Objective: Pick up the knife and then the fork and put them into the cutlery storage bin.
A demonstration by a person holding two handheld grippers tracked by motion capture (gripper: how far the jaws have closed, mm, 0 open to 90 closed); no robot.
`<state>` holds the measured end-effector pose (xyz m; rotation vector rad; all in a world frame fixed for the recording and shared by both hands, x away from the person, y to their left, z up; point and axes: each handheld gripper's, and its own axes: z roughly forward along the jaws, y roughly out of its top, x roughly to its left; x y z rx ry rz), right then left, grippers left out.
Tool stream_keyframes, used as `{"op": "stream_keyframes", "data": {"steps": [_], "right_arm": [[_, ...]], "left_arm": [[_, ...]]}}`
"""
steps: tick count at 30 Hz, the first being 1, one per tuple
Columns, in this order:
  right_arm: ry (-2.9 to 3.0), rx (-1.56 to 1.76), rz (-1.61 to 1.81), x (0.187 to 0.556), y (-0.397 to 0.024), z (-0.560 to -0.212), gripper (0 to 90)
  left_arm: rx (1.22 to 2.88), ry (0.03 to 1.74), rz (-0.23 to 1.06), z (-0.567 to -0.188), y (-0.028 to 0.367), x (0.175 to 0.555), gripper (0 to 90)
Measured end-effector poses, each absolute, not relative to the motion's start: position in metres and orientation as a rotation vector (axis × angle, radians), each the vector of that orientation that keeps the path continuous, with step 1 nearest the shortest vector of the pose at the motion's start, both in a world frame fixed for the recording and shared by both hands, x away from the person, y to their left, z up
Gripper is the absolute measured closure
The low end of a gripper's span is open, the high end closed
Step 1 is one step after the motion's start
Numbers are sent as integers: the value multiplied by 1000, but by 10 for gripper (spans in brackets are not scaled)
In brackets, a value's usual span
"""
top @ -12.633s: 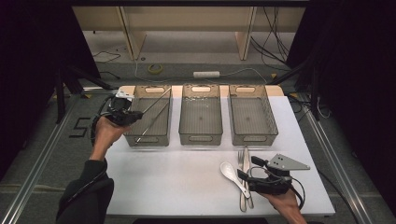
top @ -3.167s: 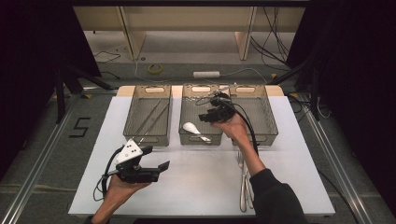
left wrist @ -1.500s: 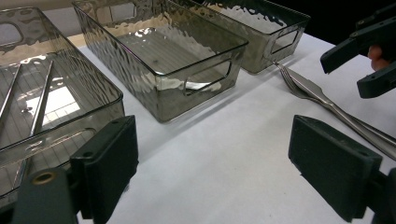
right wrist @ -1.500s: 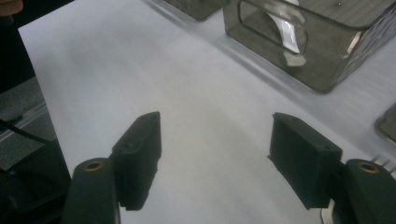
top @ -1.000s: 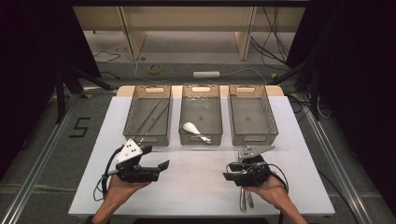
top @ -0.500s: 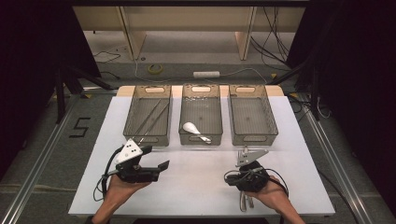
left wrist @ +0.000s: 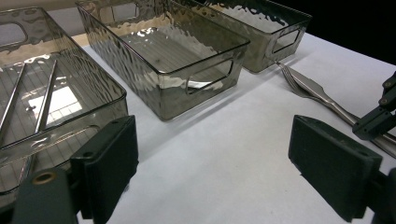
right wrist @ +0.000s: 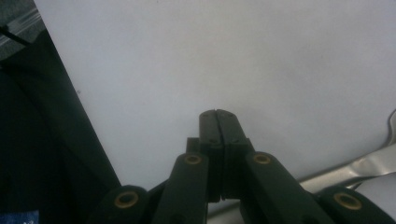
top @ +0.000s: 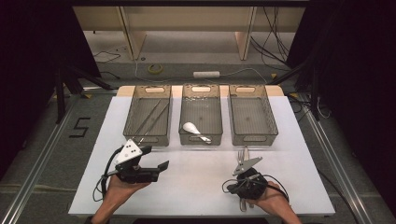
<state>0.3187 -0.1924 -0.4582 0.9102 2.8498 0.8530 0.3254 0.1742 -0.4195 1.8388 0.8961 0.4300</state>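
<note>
Taking the middle bin (top: 201,114) as the landmark: far to its left, beyond the table edge, the grey floor carries a painted figure "5" (top: 80,127) and a metal rail (top: 35,165) running along the table's side, with dark curtains closing off the room. The white table top (top: 196,175) is plain and matte. Left of the middle bin stands the left bin (top: 148,114), smoky clear plastic with a rippled wall, holding two long thin metal sticks (top: 150,117) laid slantwise. In front of it and to the left of the middle bin, near the table's front edge, a hand holds the left gripper (top: 150,169) just above the surface; its jaws stand wide apart with nothing between them, as the left gripper view shows (left wrist: 224,172).

The middle bin itself holds a white spoon (top: 195,131) lying on its floor near the front wall. Behind it, past the table's far edge, lie a roll of tape (top: 155,68), a white power strip (top: 206,74) and loose cables on the floor under a pale wooden bench.

Right of the middle bin is the right bin (top: 252,113). In front of that bin a fork (top: 241,154) lies on the table, its tines toward the bin. Its handle runs under the right gripper (top: 242,201), which has just been closing; in the right gripper view its jaws (right wrist: 218,122) meet flat, pad to pad, with nothing seen between them, over bare table, metal cutlery just beside them.
</note>
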Motion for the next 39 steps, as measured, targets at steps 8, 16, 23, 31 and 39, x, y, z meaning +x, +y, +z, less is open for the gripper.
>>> {"op": "stream_keyframes", "data": {"steps": [8, 16, 23, 31, 39], "right_arm": [[2896, 903, 751, 314, -194, -466, 900], [2889, 925, 689, 308, -198, -466, 900], [2898, 901, 647, 308, -205, -465, 900], [2894, 924, 623, 306, -215, -464, 900], [2893, 913, 584, 305, -225, -463, 900]], "left_arm": [[1843, 895, 429, -420, 173, 325, 154], [1846, 896, 428, -420, 173, 325, 154], [1844, 899, 428, -420, 174, 325, 154], [1846, 898, 428, -420, 174, 325, 154], [1846, 900, 429, -420, 174, 324, 154]]}}
